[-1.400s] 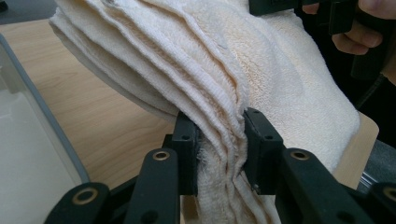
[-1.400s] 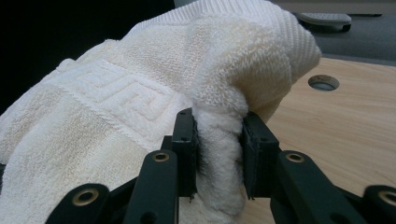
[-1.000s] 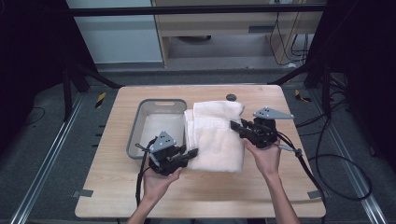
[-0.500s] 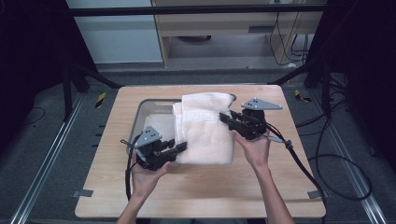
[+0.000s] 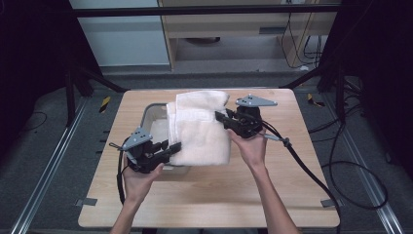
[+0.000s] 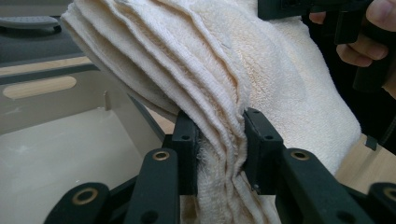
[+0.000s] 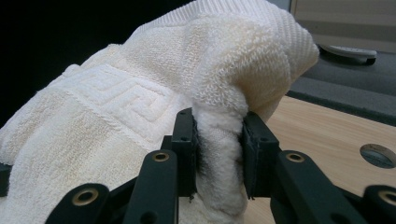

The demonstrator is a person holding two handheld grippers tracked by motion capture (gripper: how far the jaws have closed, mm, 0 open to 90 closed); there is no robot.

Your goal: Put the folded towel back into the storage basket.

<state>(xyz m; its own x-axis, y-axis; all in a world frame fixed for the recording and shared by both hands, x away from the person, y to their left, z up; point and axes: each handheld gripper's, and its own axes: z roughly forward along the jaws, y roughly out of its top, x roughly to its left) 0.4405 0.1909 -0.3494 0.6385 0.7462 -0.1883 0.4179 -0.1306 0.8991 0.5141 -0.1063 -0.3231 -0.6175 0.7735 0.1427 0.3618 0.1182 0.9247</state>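
Note:
A folded cream towel (image 5: 199, 126) hangs in the air over the right half of a grey plastic bin (image 5: 155, 127) on the wooden table (image 5: 209, 195). My left gripper (image 5: 173, 147) is shut on the towel's near left edge; in the left gripper view its jaws pinch several stacked layers of the towel (image 6: 219, 140). My right gripper (image 5: 221, 118) is shut on the towel's right edge, and the right gripper view shows a thick fold of towel (image 7: 219, 154) squeezed between the jaws. The towel hides part of the bin.
The bin's pale inside (image 6: 60, 158) lies just below the left gripper. A small round hole (image 7: 377, 155) marks the tabletop near the right gripper. Cables (image 5: 302, 165) trail from the right gripper off the table's right side. A dark frame and shelving stand behind the table.
Both grippers have carried the towel up and to the left, from lying on the table beside the bin to hanging over the bin's right half. Both stay shut on it.

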